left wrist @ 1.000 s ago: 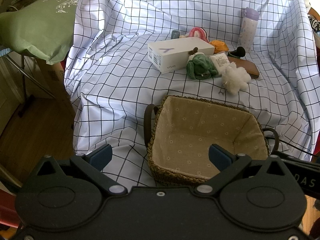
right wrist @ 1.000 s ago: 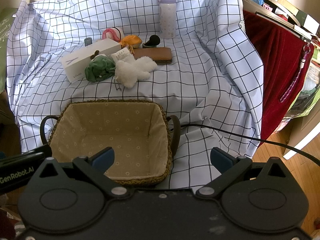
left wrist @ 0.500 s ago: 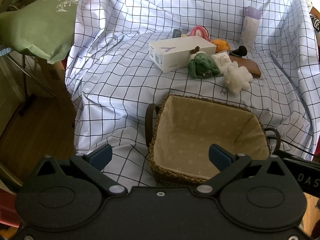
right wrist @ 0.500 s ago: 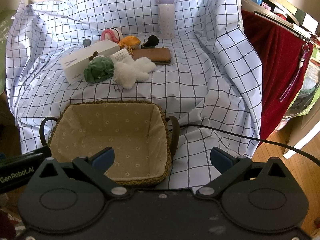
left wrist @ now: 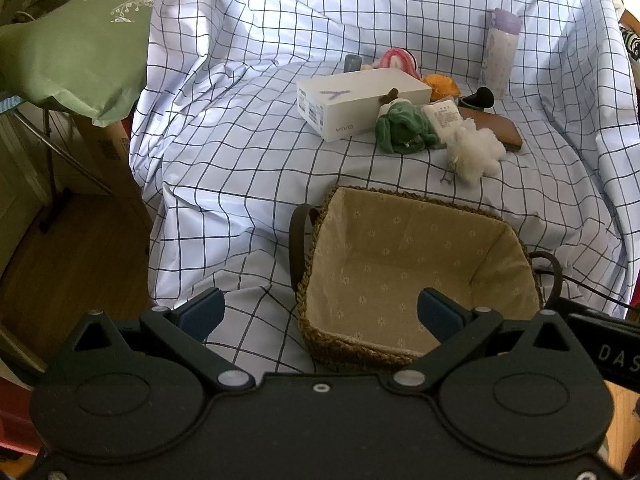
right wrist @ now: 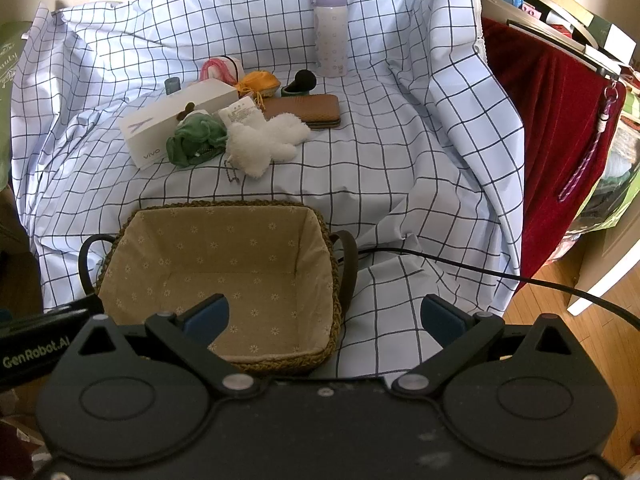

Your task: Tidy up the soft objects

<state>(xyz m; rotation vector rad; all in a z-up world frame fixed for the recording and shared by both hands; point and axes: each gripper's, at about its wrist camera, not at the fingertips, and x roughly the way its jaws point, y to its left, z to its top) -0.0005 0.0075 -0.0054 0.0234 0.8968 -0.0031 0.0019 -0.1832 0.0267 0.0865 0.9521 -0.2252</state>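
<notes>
A woven basket [left wrist: 320,312] [right wrist: 334,300] with a beige flowered lining sits empty at the near edge of the checked cloth. Behind it lie a green plush toy [left wrist: 402,128] [right wrist: 194,136], a white fluffy plush [left wrist: 476,152] [right wrist: 264,140], an orange soft item [left wrist: 442,85] [right wrist: 258,81] and a pink one [left wrist: 396,58] [right wrist: 218,68]. My left gripper [left wrist: 320,314] is open and empty at the basket's near left corner. My right gripper [right wrist: 324,316] is open and empty at the basket's near right side.
A white vivo box [left wrist: 356,102] [right wrist: 172,126], a brown wallet [right wrist: 304,106], a lilac-lidded bottle [left wrist: 500,54] [right wrist: 330,32] and a small white pack [left wrist: 442,118] lie among the toys. A black cable [right wrist: 480,270] runs right. A green bag [left wrist: 68,40] hangs left; red cloth [right wrist: 552,140] hangs right.
Both grippers have drifted slightly toward the basket and the objects; they stay open. Nothing on the cloth has moved.
</notes>
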